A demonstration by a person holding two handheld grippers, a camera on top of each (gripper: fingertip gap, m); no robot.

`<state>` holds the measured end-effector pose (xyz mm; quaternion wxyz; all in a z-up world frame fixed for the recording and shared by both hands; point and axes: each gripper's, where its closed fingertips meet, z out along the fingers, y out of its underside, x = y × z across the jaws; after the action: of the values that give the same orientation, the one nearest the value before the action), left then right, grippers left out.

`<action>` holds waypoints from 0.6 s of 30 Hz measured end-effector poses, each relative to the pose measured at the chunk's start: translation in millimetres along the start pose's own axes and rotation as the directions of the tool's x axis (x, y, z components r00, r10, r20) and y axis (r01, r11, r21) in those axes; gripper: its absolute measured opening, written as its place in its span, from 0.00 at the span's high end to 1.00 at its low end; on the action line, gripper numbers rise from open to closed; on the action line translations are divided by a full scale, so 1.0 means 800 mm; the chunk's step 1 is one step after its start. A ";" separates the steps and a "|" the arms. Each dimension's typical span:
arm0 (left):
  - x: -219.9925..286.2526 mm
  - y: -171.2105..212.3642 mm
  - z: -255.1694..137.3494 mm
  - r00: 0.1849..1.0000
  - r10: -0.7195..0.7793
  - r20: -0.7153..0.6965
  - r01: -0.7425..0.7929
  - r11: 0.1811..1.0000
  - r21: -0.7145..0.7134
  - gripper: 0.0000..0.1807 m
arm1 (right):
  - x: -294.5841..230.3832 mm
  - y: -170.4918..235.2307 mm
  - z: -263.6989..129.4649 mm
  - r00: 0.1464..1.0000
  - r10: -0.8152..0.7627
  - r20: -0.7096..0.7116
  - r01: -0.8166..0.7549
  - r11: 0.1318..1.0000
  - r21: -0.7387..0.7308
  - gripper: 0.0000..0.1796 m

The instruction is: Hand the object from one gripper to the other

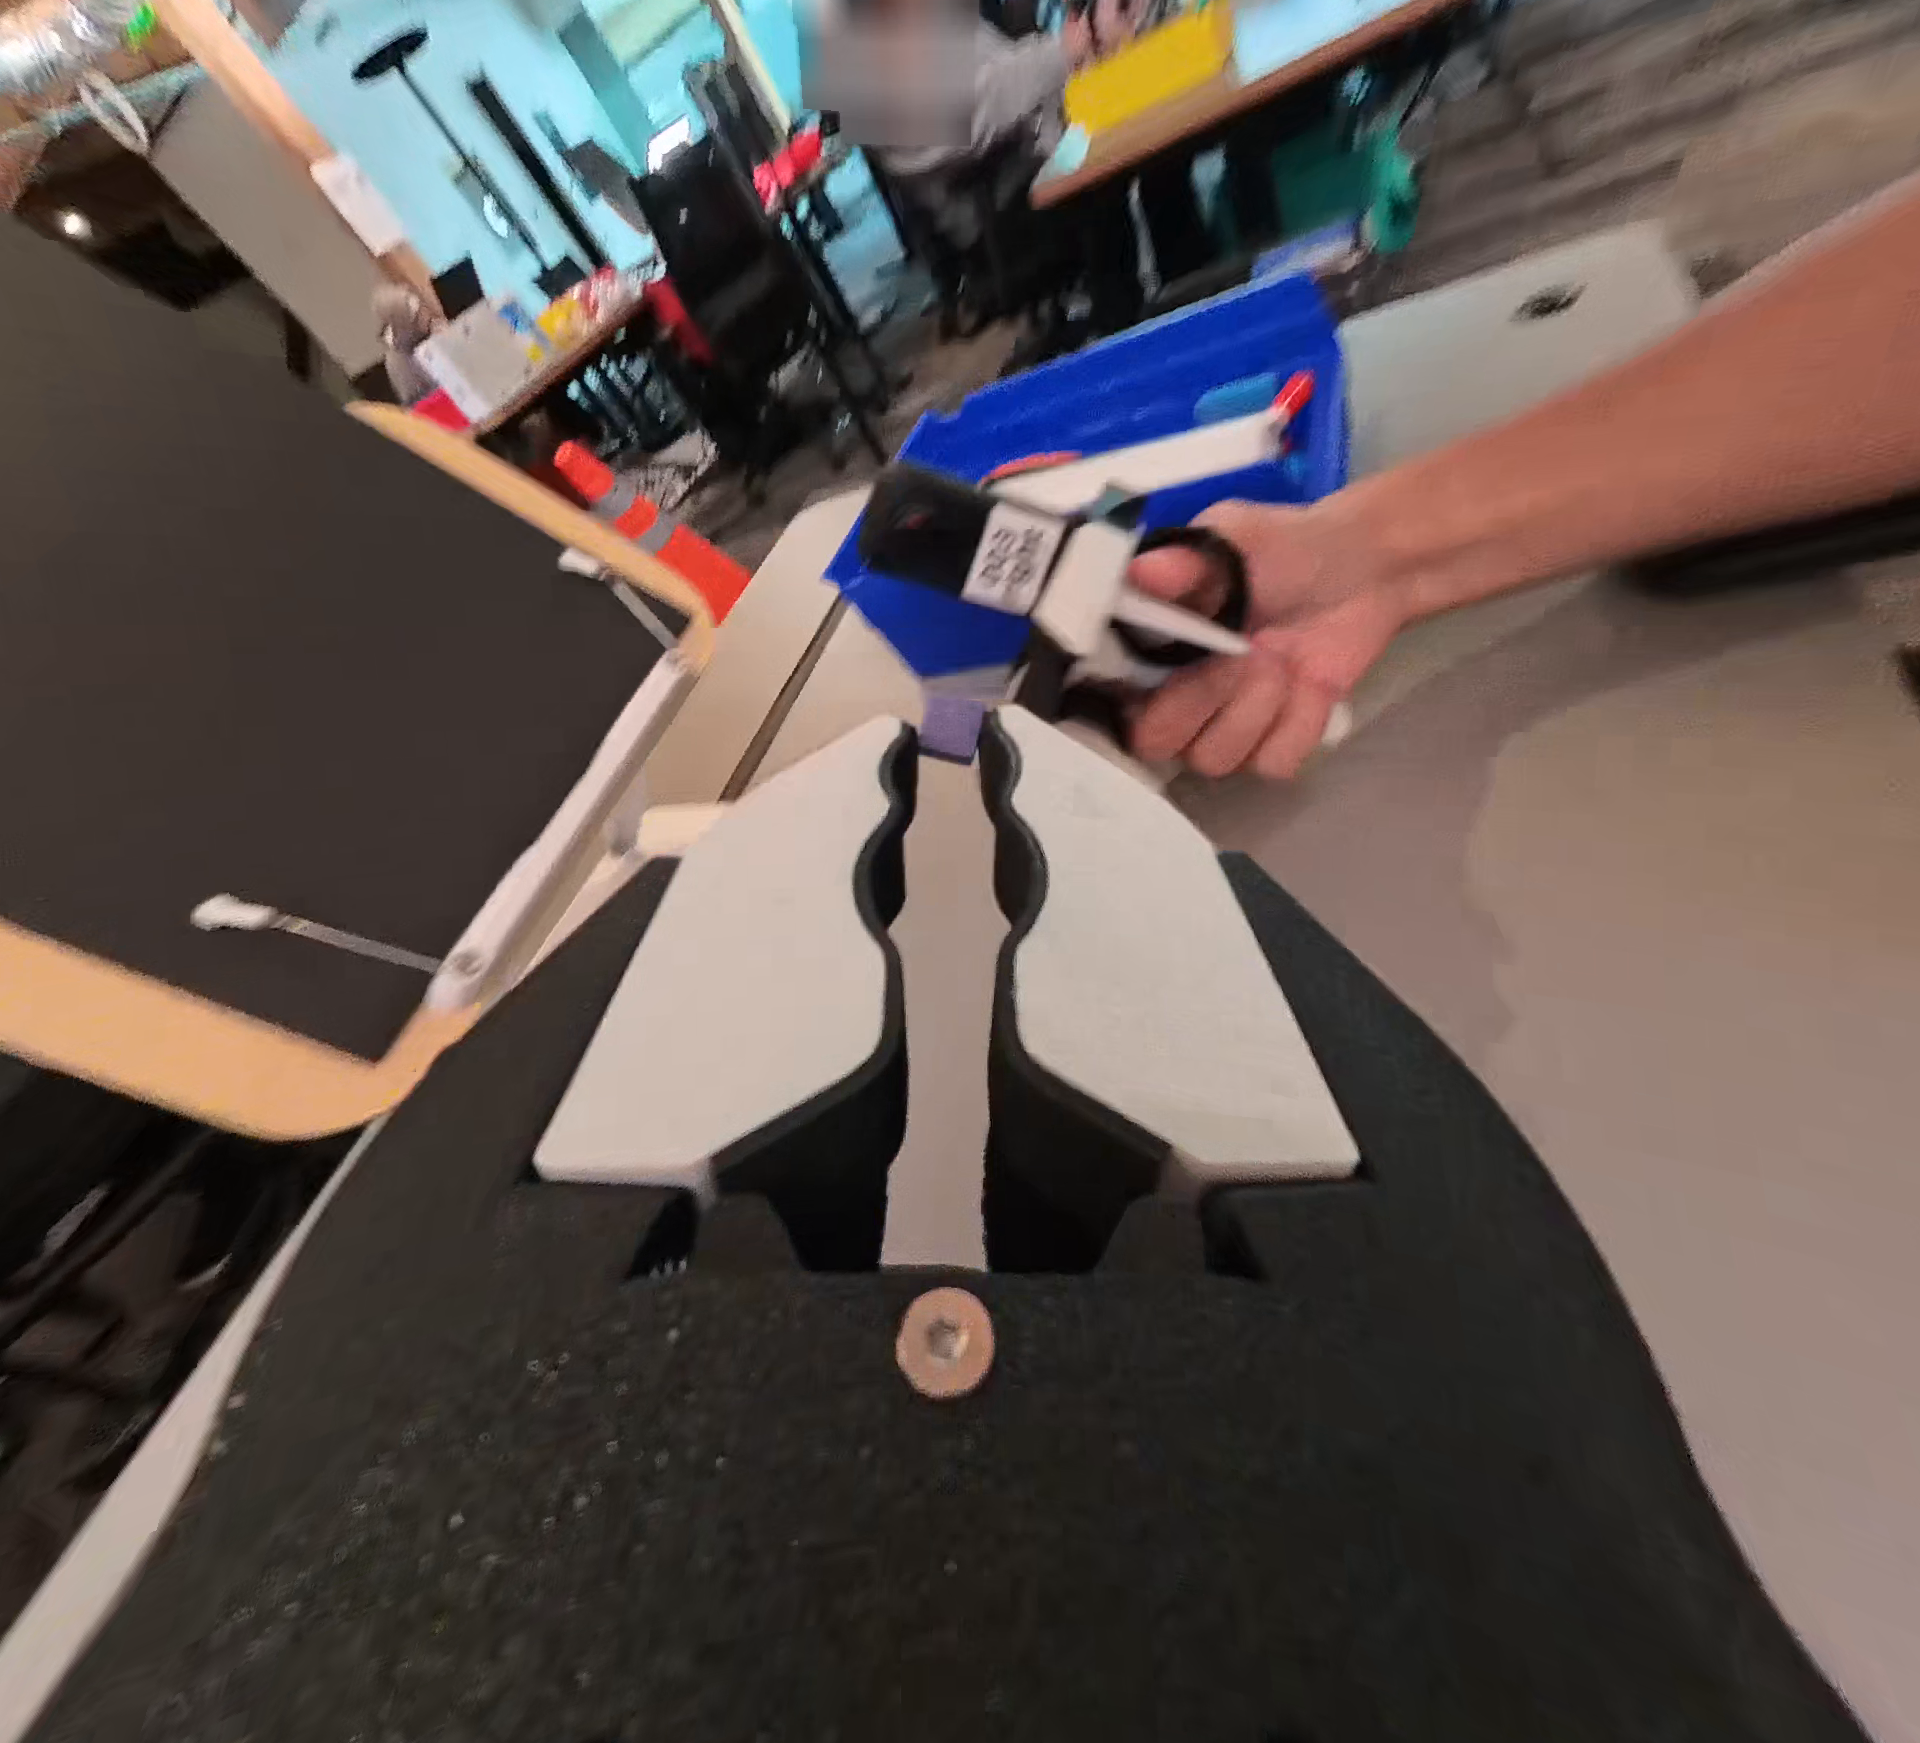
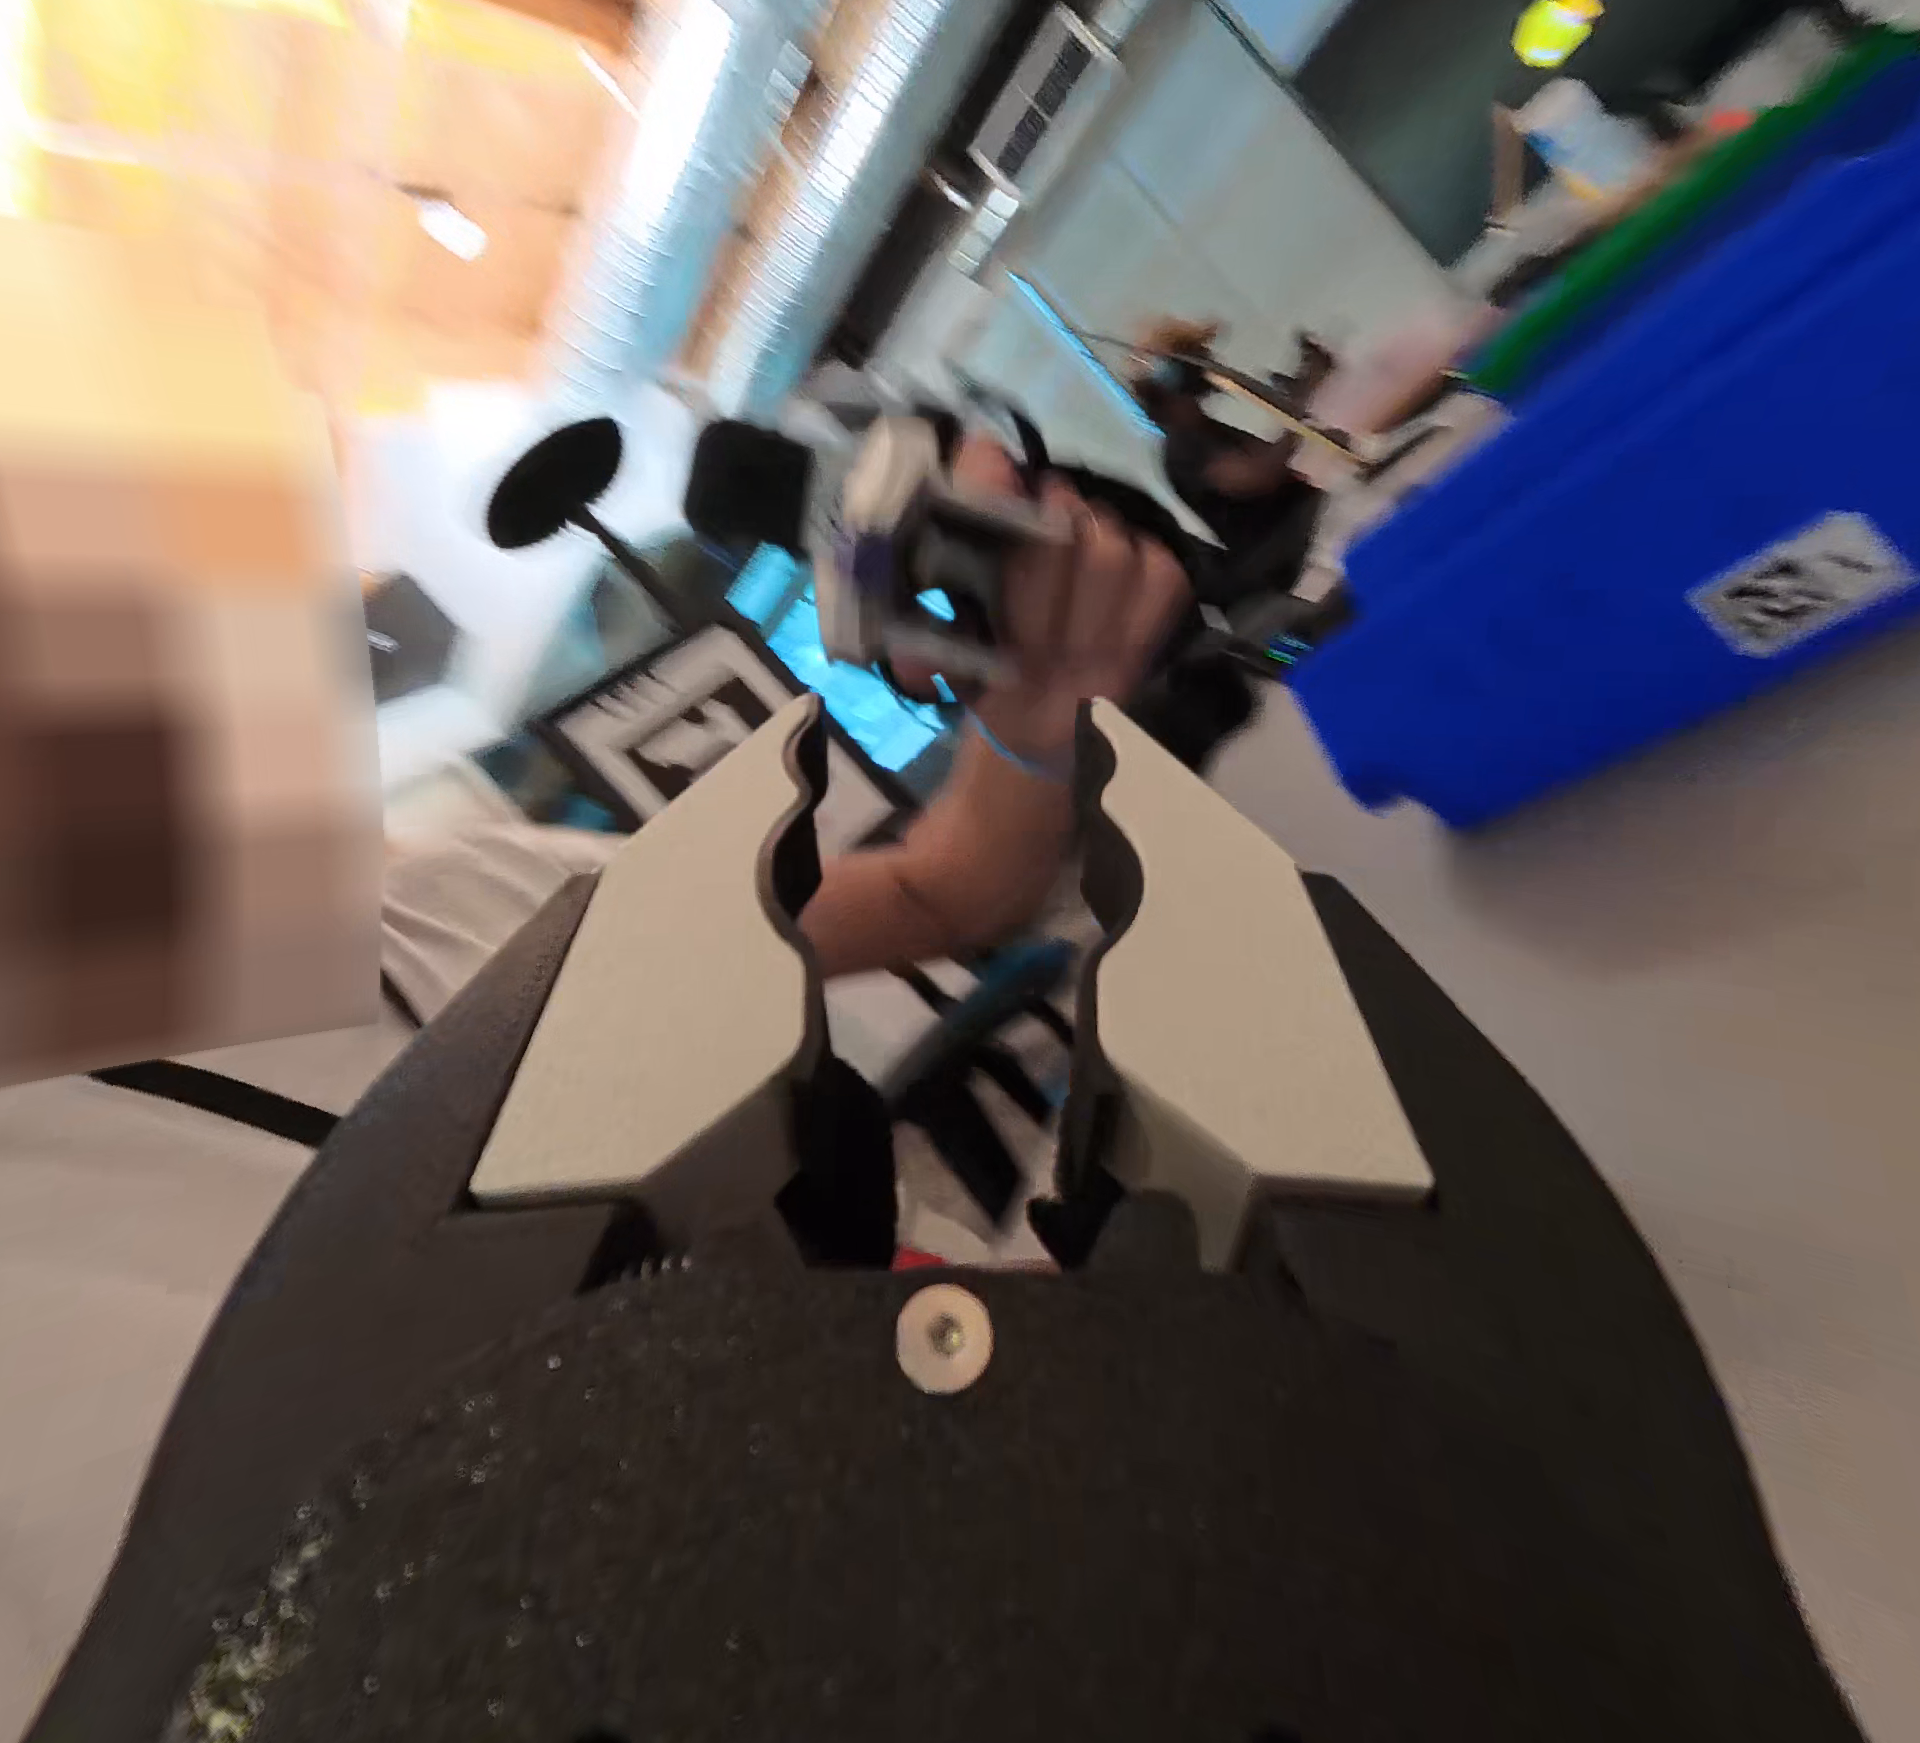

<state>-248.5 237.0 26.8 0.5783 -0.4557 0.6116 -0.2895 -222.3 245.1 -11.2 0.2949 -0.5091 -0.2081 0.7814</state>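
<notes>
Two tongs are in play, one in each of my hands. My left tongs [image 1: 948,743] are clenched on a small purple block [image 1: 954,729], pinched right at the fingertips, just in front of the blue bin [image 1: 1143,389]. My right tongs [image 2: 951,717] stand released with nothing between them; in the left wrist view they show beside the blue bin, held in my right hand [image 1: 1262,644], close to the block but apart from it. I judge the handover is not yet made: this is the approach. Next I should bring the right tongs around the block's free end, close them firmly, and only then let the left ones go.
</notes>
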 end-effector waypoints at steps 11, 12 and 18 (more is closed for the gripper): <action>0.052 0.011 0.028 0.997 -0.020 0.072 0.014 0.997 0.072 0.94 | -0.024 0.038 0.012 0.957 0.258 0.133 -0.236 0.958 -0.164 0.82; 0.054 0.013 0.030 0.997 -0.037 0.069 0.031 0.996 0.083 0.94 | -0.027 0.032 0.013 0.950 0.266 0.163 -0.246 0.960 -0.134 0.81; 0.062 0.010 0.035 0.990 -0.141 0.021 0.134 0.969 0.206 0.94 | -0.036 0.039 0.024 0.939 0.276 0.206 -0.248 0.957 -0.151 0.85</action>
<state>-219.1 201.0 -6.8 0.6112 -0.4405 0.5352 -0.3821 -238.6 202.5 -3.7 0.1306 -0.4577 -0.2180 0.8520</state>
